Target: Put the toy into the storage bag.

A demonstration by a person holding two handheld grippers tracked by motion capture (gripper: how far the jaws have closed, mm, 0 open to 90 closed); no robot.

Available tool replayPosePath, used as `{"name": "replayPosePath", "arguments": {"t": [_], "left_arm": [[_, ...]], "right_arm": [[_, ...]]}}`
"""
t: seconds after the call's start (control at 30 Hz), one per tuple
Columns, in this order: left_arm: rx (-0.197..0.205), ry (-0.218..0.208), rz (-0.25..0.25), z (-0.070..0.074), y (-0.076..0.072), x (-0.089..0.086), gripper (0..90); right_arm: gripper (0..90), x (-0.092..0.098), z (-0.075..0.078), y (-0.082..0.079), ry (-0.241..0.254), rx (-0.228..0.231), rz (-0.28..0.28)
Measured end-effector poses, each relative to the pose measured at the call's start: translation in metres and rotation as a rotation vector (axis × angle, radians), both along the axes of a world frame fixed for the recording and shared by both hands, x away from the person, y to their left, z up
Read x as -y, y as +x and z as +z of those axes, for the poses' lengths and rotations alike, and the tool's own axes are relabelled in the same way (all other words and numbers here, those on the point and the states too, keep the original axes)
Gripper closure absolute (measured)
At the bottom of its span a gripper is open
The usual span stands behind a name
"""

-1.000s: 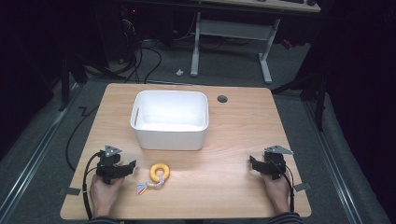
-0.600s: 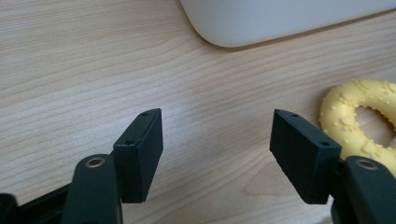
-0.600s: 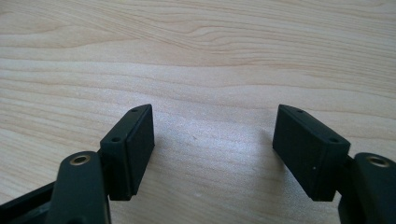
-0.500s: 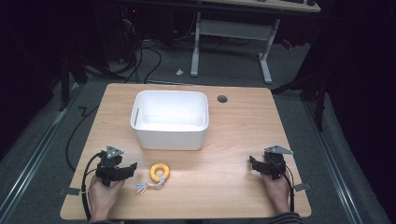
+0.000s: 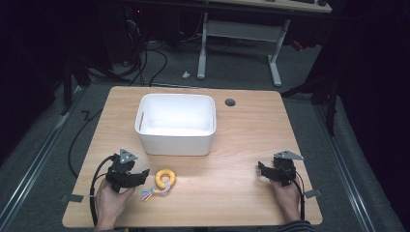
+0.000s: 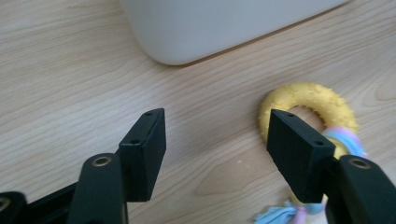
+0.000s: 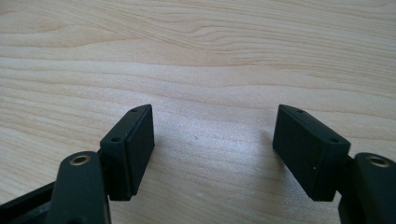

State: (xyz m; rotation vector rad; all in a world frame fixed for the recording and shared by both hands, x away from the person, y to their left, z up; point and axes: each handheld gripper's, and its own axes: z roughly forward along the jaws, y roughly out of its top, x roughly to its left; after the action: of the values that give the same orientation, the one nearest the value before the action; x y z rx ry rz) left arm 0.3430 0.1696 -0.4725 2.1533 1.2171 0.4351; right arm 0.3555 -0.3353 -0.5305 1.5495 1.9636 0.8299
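A yellow knobbly ring toy [image 5: 166, 178] with a pastel rope tail lies on the wooden table [image 5: 232, 203], in front of the white bin [image 5: 176, 140]. My left gripper [image 5: 141, 175] is just left of the ring and points at it. In the left gripper view its jaws [image 6: 217, 149] have just been closing and stand open over bare wood. The ring [image 6: 303, 95] lies beyond and partly behind the right-hand jaw. My right gripper [image 5: 261, 170] rests at the table's front right, and its jaws [image 7: 215, 149] stand open over bare wood.
The white bin's near corner [image 6: 210, 23] is close ahead of the left jaws. A round cable hole [image 5: 230, 102] sits at the back of the table. Desk legs and cables stand on the dark floor beyond the far edge.
My left gripper has lifted a little and edged right toward the ring. The right gripper and the ring have not moved.
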Motion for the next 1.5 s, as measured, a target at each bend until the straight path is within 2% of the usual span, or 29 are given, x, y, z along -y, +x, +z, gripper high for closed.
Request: {"name": "replayPosePath", "arguments": {"t": [0.13, 0.4, 0.57, 0.6, 0.7, 1.0, 1.33, 1.5], "left_arm": [[-0.01, 0.032, -0.034, 0.001, 0.001, 0.011, 42.2], [-0.027, 0.055, -0.079, 0.002, 0.005, 0.032, 42.3], [-0.04, 0.068, -0.114, 0.001, 0.007, 0.04, 47.1], [-0.047, 0.084, -0.121, 0.0, 0.007, 0.044, 46.8], [-0.058, 0.092, -0.12, 0.0, 0.009, 0.046, 43.4], [-0.1, 0.153, -0.134, -0.01, 0.017, 0.058, 47.4], [-0.144, 0.169, -0.136, -0.021, 0.023, 0.064, 50.8], [-0.152, 0.184, -0.143, -0.024, 0.024, 0.066, 52.1]], "right_arm": [[29.7, 0.0, 0.0, 0.0, 0.001, -0.001, 0.001], [29.6, 0.0, 0.0, 0.0, -0.001, -0.004, 0.004], [29.7, 0.0, 0.0, 0.0, 0.0, -0.003, 0.004], [29.6, 0.0, 0.0, 0.0, -0.001, -0.004, 0.004], [29.7, 0.0, 0.0, 0.0, 0.0, -0.004, 0.004], [29.5, 0.0, 0.0, 0.0, 0.0, -0.005, 0.005], [29.4, 0.0, 0.0, -0.001, -0.002, -0.005, 0.008], [29.4, 0.0, 0.0, -0.001, -0.002, -0.005, 0.009]]}}
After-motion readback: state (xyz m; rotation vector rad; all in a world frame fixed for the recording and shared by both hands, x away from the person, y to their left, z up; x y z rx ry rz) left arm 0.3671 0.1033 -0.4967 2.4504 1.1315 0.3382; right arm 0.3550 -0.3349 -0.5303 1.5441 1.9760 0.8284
